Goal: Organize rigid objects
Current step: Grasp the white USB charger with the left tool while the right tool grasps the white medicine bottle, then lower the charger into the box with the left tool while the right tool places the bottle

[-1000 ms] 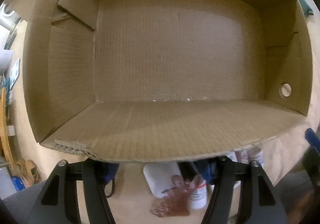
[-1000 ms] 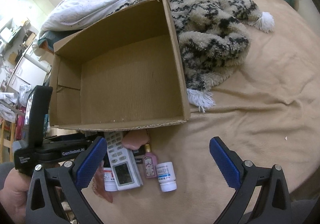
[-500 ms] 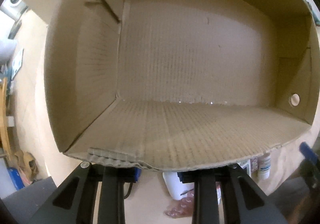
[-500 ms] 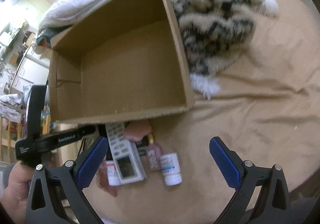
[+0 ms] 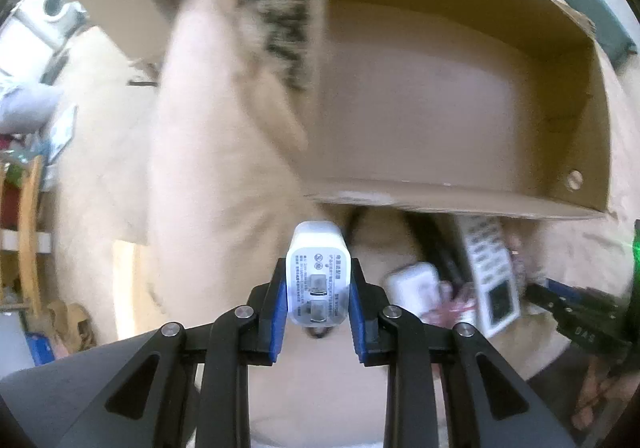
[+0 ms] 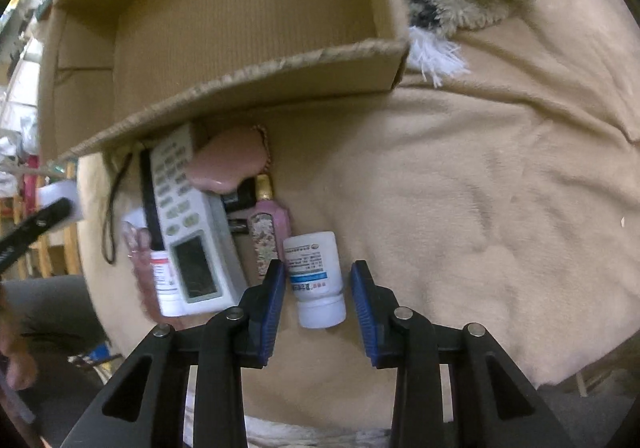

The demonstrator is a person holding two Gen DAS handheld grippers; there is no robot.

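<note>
Blue fingers squeeze a smooth white charger block; the right gripper is closing around a round white bottle, cardboard box beyond.

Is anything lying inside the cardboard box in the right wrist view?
No, the cardboard box shows only bare floor and walls, while the white bottle and remote lie outside on the blanket.

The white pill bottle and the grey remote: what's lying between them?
A pink floral perfume bottle lies between the white pill bottle and the grey remote, seen in the right wrist view.
</note>
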